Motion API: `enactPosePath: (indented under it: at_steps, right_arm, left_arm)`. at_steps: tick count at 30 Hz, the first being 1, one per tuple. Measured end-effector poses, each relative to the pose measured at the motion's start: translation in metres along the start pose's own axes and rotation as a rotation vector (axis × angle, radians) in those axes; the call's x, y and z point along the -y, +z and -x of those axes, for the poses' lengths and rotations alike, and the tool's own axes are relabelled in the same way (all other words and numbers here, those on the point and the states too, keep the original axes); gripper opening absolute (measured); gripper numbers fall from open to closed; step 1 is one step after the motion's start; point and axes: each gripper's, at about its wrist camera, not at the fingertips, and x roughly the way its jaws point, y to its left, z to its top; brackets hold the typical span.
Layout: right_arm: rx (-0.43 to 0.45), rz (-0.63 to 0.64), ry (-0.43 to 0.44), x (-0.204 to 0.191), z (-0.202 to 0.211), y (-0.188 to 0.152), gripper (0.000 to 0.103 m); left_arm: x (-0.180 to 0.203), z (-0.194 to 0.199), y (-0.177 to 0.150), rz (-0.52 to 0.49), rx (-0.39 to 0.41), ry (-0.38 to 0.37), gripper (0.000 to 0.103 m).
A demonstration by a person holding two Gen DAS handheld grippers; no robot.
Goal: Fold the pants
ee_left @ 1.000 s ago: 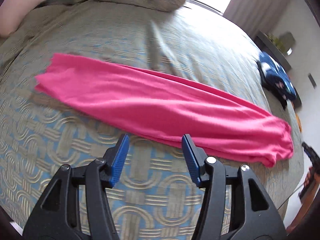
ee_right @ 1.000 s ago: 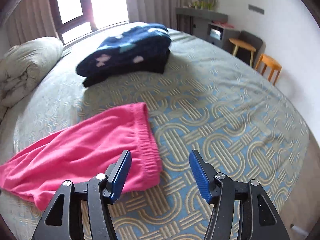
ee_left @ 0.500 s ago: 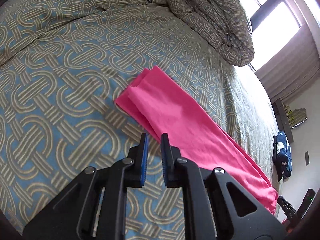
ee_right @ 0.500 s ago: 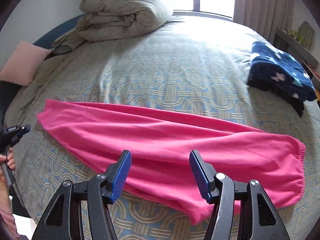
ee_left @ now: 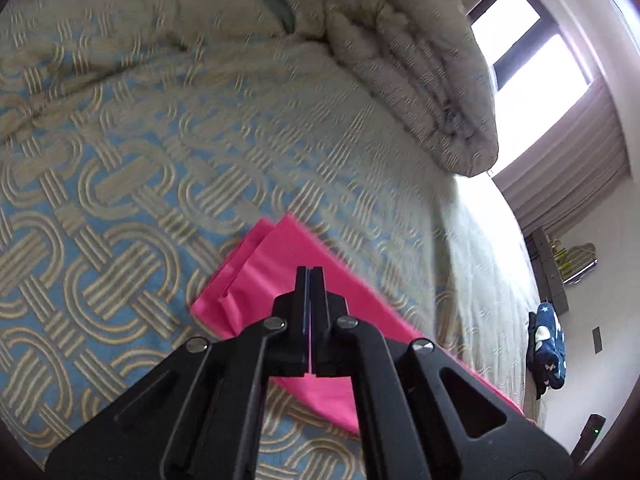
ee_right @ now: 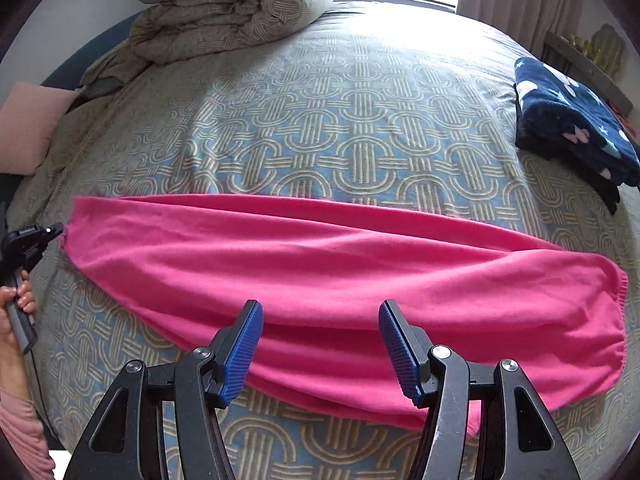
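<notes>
Pink pants point(ee_right: 320, 264) lie folded lengthwise across the bed point(ee_right: 360, 120), leg ends at the left and elastic waistband point(ee_right: 622, 320) at the right. My right gripper point(ee_right: 320, 308) hangs open over the near edge of their middle, with nothing between the blue pads point(ee_right: 248, 332). In the left wrist view my left gripper point(ee_left: 310, 271) is shut, its tips over the leg end of the pants point(ee_left: 276, 256). From the right wrist view, the left gripper point(ee_right: 60, 227) is at the cuff edge, held by a hand point(ee_right: 16, 304). I see no fabric pinched in it.
A rolled duvet point(ee_right: 232, 4) lies at the head of the bed, with a pink pillow point(ee_right: 24, 128) at far left. A folded navy patterned garment point(ee_right: 568, 120) sits on the bed to the right, beyond the waistband. A window and curtains stand behind.
My left gripper closed and swung from the middle of the pants to their leg end. The right gripper stayed open and moved from the waistband towards the middle.
</notes>
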Motion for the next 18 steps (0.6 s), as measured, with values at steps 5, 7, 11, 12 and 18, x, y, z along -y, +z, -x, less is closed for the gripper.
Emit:
enactPosePath:
  at_steps: [5, 7, 11, 12, 18]
  right_arm:
    - [-0.002, -0.012, 0.003, 0.005, -0.004, -0.001, 0.061]
    - [-0.005, -0.026, 0.019, 0.009, -0.006, -0.004, 0.061]
    - [-0.025, -0.052, 0.022, 0.015, -0.012, -0.010, 0.061]
    - [-0.030, -0.058, 0.025, 0.016, -0.012, -0.010, 0.061]
    - [-0.011, -0.062, 0.013, 0.020, -0.005, -0.010, 0.061]
  left_arm:
    - [-0.022, 0.012, 0.017, -0.003, 0.032, 0.101, 0.000]
    - [-0.036, -0.006, 0.015, 0.038, -0.081, 0.051, 0.000]
    - [-0.026, -0.035, -0.001, -0.066, -0.183, 0.095, 0.043]
    - [-0.022, -0.042, -0.004, -0.087, -0.200, 0.107, 0.060]
    - [-0.009, -0.068, -0.012, -0.133, -0.231, 0.192, 0.008]
